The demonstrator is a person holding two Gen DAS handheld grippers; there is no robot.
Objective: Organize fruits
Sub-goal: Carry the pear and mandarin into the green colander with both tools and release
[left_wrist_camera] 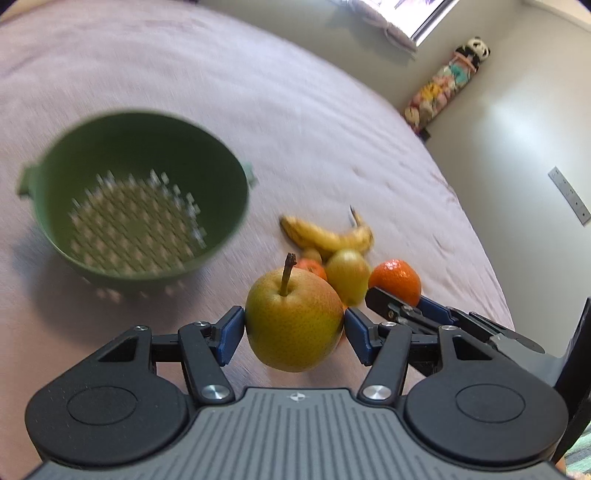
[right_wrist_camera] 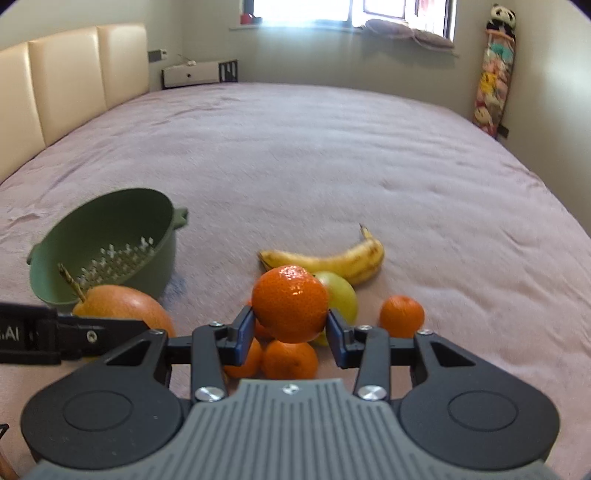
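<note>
Fruits: your left gripper (left_wrist_camera: 294, 321) clamps a pear (left_wrist_camera: 293, 319). Your right gripper (right_wrist_camera: 290, 325) pinches a tangerine (right_wrist_camera: 290, 302), both lifted above the bedspread (right_wrist_camera: 332, 155).

Home bedroom. Ahead of my tool lies a wide bed (right_wrist_camera: 332, 155) under a mauve cover; padded cream headboard (right_wrist_camera: 66, 77) far left, window (right_wrist_camera: 306, 9) beyond, hanging soft-toy organiser (right_wrist_camera: 493, 74) far right.

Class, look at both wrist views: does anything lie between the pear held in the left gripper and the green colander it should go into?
Nothing visible does. The pear is clamped in the left gripper, and only bare bedspread shows between it and the empty colander.
</note>
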